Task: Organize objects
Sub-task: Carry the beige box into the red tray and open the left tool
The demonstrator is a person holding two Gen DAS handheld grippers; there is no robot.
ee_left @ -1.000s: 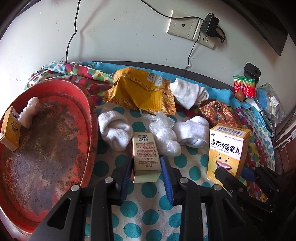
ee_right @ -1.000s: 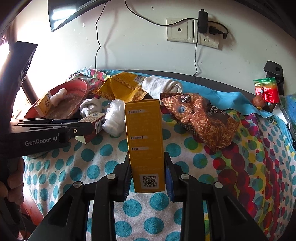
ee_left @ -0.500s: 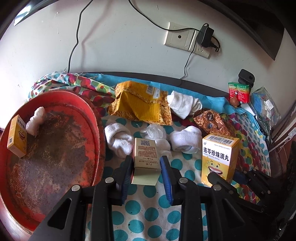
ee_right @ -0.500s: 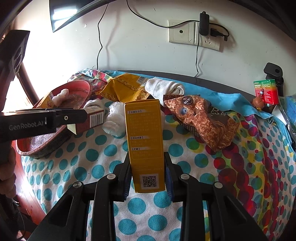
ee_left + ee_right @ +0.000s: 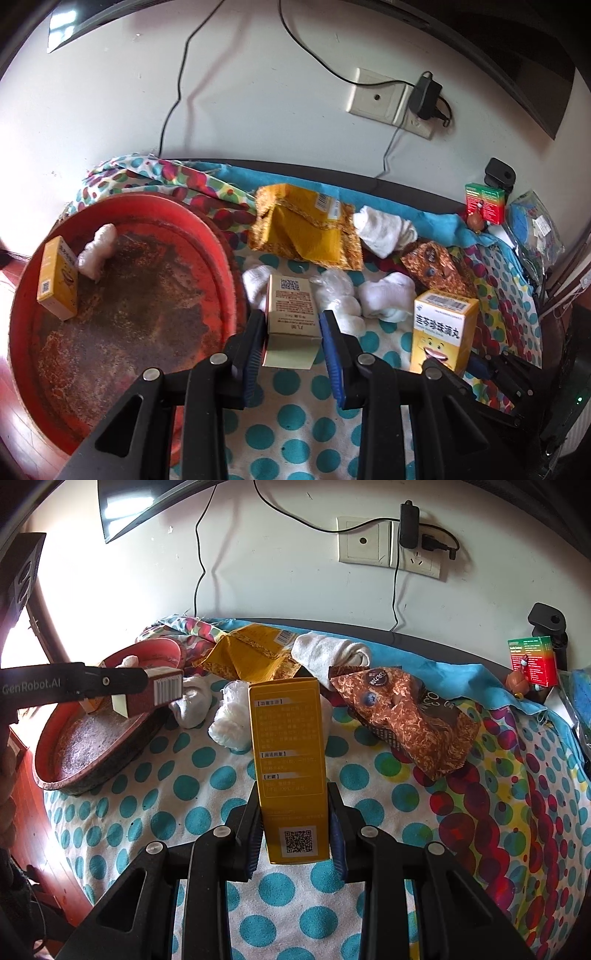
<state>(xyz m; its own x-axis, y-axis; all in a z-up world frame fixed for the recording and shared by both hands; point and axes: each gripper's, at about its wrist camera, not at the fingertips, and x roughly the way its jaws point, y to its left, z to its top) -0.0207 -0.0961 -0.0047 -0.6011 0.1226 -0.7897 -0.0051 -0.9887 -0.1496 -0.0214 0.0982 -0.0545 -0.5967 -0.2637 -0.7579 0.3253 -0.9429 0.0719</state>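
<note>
My left gripper (image 5: 291,326) is shut on a small beige box (image 5: 291,306) with a QR code, held in the air beside the rim of the red basin (image 5: 225,258). The right wrist view shows that box (image 5: 166,690) hanging over the near edge of the basin (image 5: 74,786). My right gripper (image 5: 293,799) is shut on a tall yellow box (image 5: 288,738), upright over the dotted cloth. From the left wrist view that yellow box (image 5: 443,332) stands at the right. A smaller yellow box (image 5: 59,280) and a white wad (image 5: 96,251) lie inside the basin.
On the dotted cloth (image 5: 184,823) lie a yellow pouch (image 5: 306,229), rolled white socks (image 5: 384,229), a plastic wad (image 5: 338,295) and a brown snack bag (image 5: 406,716). A green-red box (image 5: 532,661) stands at the far right. The wall with a socket (image 5: 364,541) and cables is close behind.
My left gripper has risen with the beige box, which now hangs higher beside the basin's rim. The right gripper and its yellow box have stayed still.
</note>
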